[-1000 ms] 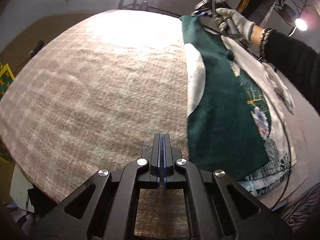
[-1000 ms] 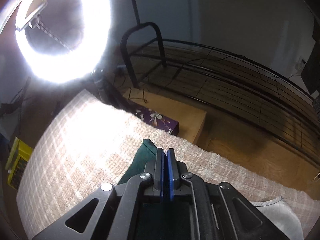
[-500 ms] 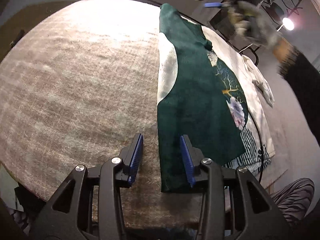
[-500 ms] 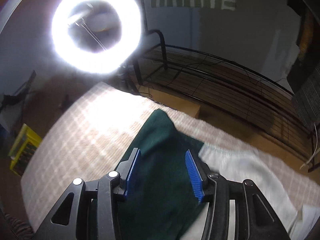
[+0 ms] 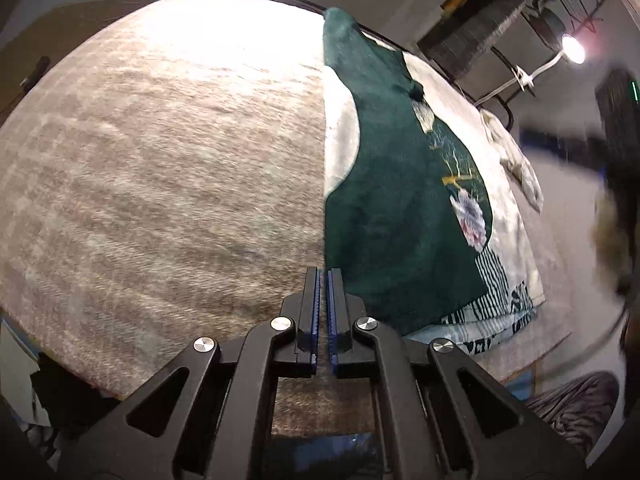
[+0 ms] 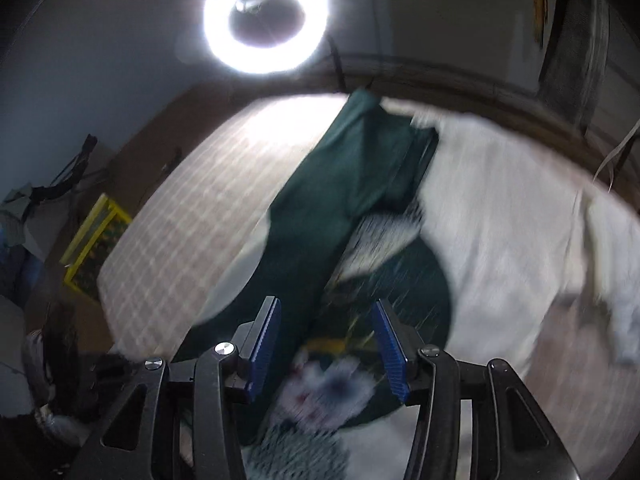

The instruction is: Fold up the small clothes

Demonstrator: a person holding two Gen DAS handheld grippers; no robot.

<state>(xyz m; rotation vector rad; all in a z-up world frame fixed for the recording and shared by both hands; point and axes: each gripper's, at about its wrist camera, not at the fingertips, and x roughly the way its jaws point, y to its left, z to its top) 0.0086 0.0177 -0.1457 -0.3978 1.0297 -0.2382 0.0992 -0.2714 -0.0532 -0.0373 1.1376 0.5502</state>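
A small white garment with a dark green panel and a flower print (image 5: 400, 220) lies flat on the right half of the beige checked table cover (image 5: 160, 160). Its left side is folded over as a long green strip (image 6: 320, 220). My left gripper (image 5: 323, 280) is shut, its tips at the near left corner of that fold; I see no cloth between the pads. My right gripper (image 6: 326, 320) hangs open above the flower print, nothing between its fingers, the picture blurred by motion. In the left wrist view, the person's dark sleeve (image 5: 616, 160) is a blur at the right edge.
A crumpled white cloth (image 5: 516, 160) lies past the garment near the table's right edge. A ring light (image 6: 266, 20) stands behind the far edge and a lamp (image 5: 572, 48) at the back right. A yellow-framed box (image 6: 92, 248) sits on the floor to the left.
My left gripper opened beside the garment's near corner, then shut again. My right gripper let go of the green far corner, opened, and swept back over the garment toward the near side.
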